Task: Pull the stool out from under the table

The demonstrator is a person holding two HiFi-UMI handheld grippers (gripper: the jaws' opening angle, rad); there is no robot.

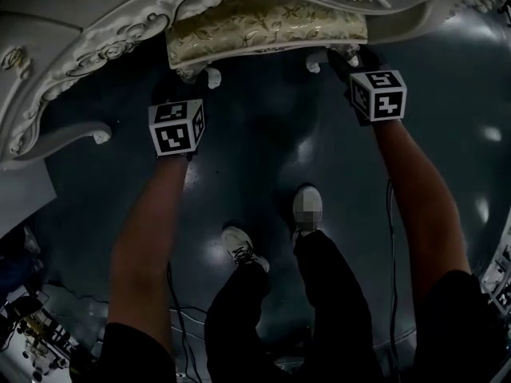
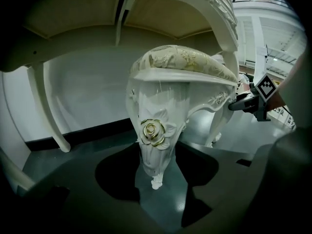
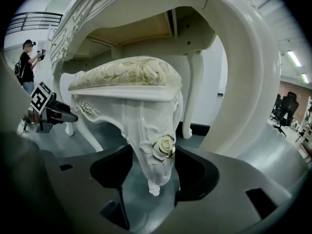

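Carved white stool (image 3: 146, 126), embossed gold cushion (image 3: 129, 72)

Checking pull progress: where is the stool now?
Head view, top centre: the stool sits partly under the white table, its front legs inside the open left hand-held gripper and right hand-held gripper.

We find the stool (image 3: 131, 89) topped with a cushion (image 1: 267, 26) of woven cloth, cream with a dull gold leaf pattern, at twelve o'clock in the head view. Its carved legs (image 2: 156, 145) look like smooth, glossy white lacquer, each with a gilt-edged rose (image 3: 165, 146). The table (image 1: 80, 46) shares that white gloss, but its underside (image 2: 161, 13) is bare matt wood. The floor (image 1: 263, 150) is dark, smooth and shiny. The left gripper (image 2: 156, 177) and right gripper (image 3: 153, 179) look like matt grey plastic.
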